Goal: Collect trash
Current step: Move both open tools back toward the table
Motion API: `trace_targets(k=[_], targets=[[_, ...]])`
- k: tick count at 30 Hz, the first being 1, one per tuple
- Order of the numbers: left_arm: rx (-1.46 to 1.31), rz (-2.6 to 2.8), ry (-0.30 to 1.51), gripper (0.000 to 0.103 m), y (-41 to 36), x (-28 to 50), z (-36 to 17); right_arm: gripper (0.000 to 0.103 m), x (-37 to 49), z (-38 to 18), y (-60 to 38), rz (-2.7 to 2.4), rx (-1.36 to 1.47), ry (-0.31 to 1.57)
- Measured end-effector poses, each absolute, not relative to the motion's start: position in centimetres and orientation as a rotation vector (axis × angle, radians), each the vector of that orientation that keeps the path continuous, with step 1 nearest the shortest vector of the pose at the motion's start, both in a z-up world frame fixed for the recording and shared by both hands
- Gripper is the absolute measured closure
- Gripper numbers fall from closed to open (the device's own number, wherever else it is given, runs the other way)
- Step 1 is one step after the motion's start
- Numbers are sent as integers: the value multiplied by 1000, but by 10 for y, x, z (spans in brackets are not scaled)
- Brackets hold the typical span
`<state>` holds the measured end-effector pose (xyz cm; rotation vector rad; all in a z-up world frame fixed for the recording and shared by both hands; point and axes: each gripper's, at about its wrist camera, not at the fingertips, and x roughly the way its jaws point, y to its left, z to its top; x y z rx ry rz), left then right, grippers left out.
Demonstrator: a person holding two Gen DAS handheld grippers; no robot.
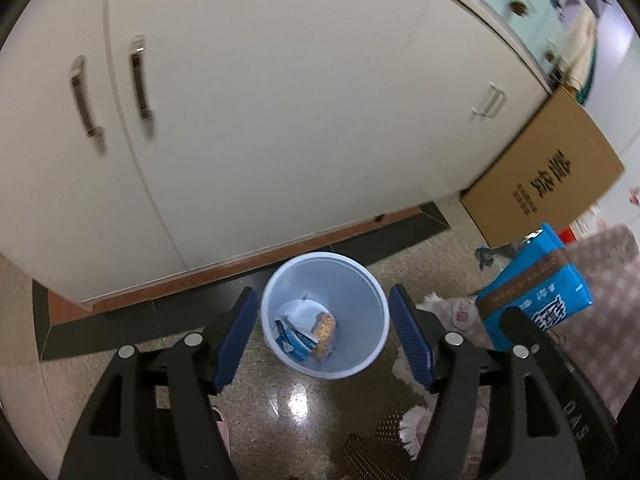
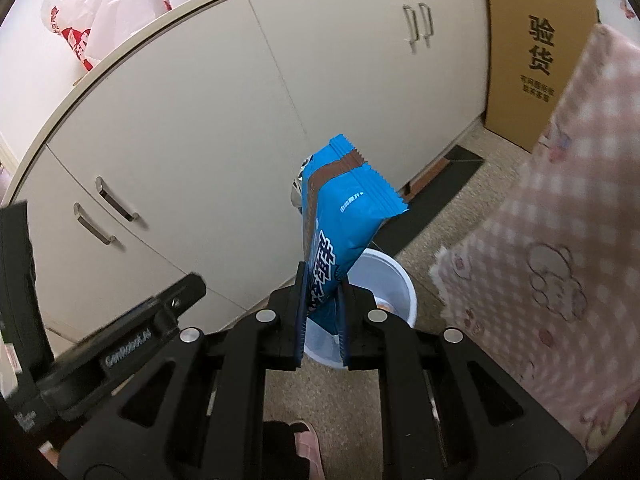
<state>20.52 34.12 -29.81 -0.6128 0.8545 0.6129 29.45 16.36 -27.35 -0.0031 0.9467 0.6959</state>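
step: carrying the blue snack wrapper to the white bin
right gripper: clamped on the wrapper, held above the bin
left gripper: spread wide, empty, over the bin
bin: on floor by the cabinet base
next: centre over the rim, then release

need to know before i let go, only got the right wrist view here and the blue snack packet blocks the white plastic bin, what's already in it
Observer: The white plastic bin holds a blue-and-white wrapper and an orange snack pack.
Operator: is the left hand-held gripper in the way
Observer: No, the left hand-held gripper is open and empty, with the bin seen between its fingers.
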Motion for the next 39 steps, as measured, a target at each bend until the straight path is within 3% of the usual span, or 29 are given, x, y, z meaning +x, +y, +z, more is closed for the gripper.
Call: trace_targets(k=[1,3,4,5,20,28,39], targets=[[-620,630,852,35,344,204,-299,88,298,-274,168,702,5,936],[-642,655,850,34,350,201,-302,70,305,-277,178,704,7,935],[-657,654,857,34,354,201,-304,46,309,-279,182,705,17,936],[-665,646,864,34,354,202,-306,41,310,-278,183,706,21,930],[-643,612,830,34,339,199,-282,41,295,-260,161,677,-7,903],[-603,557,743,32,305,192,-233,41,278,-209,114,659,50,809],[-450,375,639,29,201,211,-157,41,255,-131,-1,542,161,633]])
